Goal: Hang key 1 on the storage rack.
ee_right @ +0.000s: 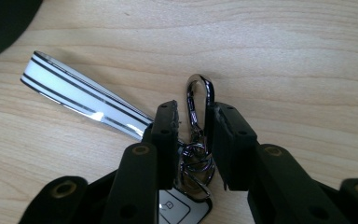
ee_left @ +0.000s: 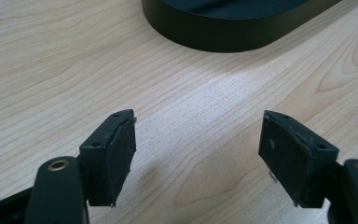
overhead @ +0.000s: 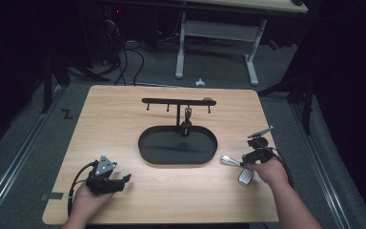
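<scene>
Right hand-held gripper point(ee_right: 193, 135) closes around a key fob's carabiner clip point(ee_right: 198, 100), likely to lift it; left hand-held gripper point(ee_left: 198, 149) rests open on the surface point(ee_left: 191, 84).

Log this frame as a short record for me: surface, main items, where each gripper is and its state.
surface: wooden table
tray: black oval tray, mid-table, looks empty
rack: black hook rack standing at the tray's far edge, one dark item hanging from it
keys: key set with carabiner, striped white strap and fob, lying on the table right of the tray
left gripper: open, near the front left, nothing between its fingers
right gripper: fingers closing around the carabiner; firm contact unclear
</scene>
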`<act>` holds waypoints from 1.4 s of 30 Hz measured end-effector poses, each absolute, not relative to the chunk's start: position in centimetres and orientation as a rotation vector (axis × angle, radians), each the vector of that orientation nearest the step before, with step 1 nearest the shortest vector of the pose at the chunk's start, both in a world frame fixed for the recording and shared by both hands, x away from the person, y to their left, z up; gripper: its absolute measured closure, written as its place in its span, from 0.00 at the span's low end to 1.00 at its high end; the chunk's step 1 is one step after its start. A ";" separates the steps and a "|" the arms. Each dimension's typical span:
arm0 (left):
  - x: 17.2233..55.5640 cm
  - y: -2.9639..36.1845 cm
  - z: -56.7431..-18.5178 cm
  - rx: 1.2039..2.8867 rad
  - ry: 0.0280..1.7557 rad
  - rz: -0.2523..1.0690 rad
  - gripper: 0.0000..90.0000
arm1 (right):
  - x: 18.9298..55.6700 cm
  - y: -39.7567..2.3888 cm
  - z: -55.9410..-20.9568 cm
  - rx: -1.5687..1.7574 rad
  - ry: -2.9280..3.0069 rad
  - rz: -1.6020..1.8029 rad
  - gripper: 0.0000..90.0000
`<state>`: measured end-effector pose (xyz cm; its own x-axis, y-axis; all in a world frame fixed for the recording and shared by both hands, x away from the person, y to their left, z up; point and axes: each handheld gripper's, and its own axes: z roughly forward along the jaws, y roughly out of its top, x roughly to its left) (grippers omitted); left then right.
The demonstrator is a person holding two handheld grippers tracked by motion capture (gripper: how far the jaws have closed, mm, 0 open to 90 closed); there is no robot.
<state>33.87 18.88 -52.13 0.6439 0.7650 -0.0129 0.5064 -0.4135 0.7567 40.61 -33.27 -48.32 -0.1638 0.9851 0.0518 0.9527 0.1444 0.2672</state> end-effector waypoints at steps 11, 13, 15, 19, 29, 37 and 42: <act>33.8 18.7 -52.2 2.107 0.986 0.432 0.31 | 40.6 -33.3 -48.3 1.937 2.314 0.397 0.87; 33.8 18.7 -52.2 2.108 0.985 0.433 0.31 | 40.7 -33.3 -48.3 1.934 2.323 0.394 0.88; 33.8 18.7 -52.2 2.110 0.981 0.437 0.31 | 40.8 -33.3 -48.3 1.938 2.327 0.396 0.88; 33.8 18.7 -52.2 2.106 0.984 0.439 0.31 | 41.0 -33.8 -48.5 1.978 2.323 0.447 0.86; 33.8 18.7 -52.3 2.107 0.986 0.444 0.31 | 41.0 -33.3 -48.4 1.926 2.349 0.438 0.93; 33.8 18.8 -52.2 2.108 0.987 0.440 0.31 | 40.8 -32.5 -48.3 1.843 2.349 0.396 0.96; 33.8 18.8 -52.3 2.110 0.987 0.441 0.31 | 40.6 -32.4 -47.8 1.816 2.350 0.415 0.96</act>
